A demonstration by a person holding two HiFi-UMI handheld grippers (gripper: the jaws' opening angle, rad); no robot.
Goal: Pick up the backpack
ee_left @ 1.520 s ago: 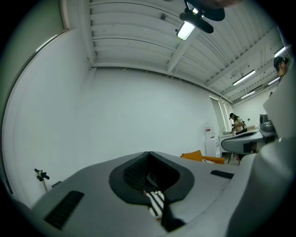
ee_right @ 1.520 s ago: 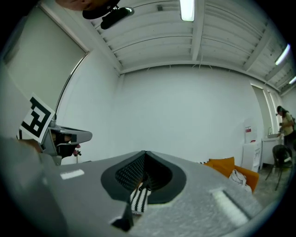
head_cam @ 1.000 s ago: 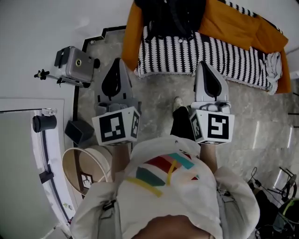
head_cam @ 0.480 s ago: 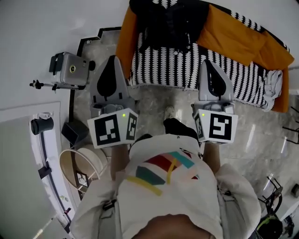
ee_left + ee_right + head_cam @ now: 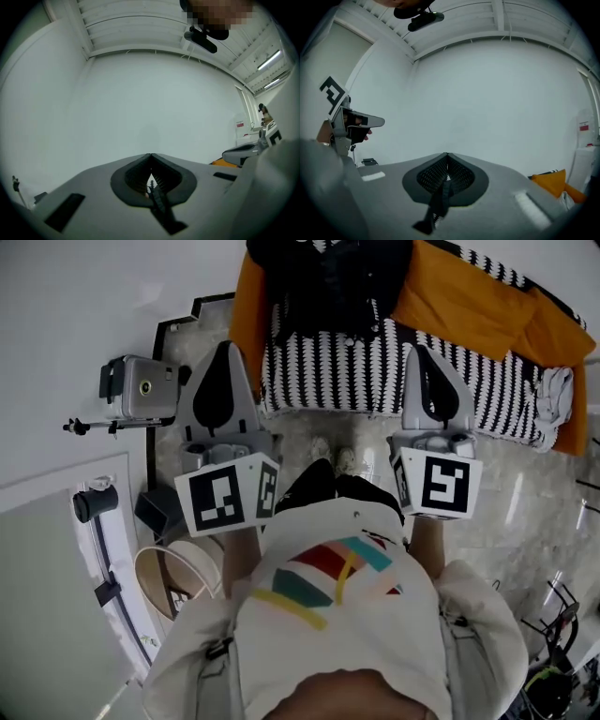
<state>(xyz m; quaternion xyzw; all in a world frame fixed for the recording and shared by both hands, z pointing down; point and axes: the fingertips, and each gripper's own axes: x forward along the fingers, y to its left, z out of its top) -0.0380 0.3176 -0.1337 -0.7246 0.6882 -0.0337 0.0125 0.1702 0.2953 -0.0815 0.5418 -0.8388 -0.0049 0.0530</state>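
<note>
The black backpack (image 5: 328, 282) lies at the far side of a bed, on a black-and-white patterned blanket (image 5: 375, 371) over an orange cover (image 5: 459, 292). In the head view my left gripper (image 5: 223, 345) points level toward the bed's left corner and is shut with nothing in it. Held parallel to it, my right gripper (image 5: 419, 351) hangs over the blanket's near edge, also shut and empty. Both stay short of the backpack. The left gripper view has only a white wall beyond my left gripper (image 5: 150, 154); the right gripper view, past my right gripper (image 5: 447, 153), shows wall and a bit of orange cover (image 5: 555, 182).
A silver case (image 5: 141, 387) on a tripod stands at the left by the wall. Nearer me on the left are a small dark box (image 5: 159, 512) and a round basket (image 5: 173, 573). A white cloth (image 5: 555, 390) lies at the bed's right end. Cables (image 5: 553, 652) lie on the floor at lower right.
I have stepped toward the bed, and both shut grippers have moved forward with me; the bed and backpack lie nearer now. My feet stand together.
</note>
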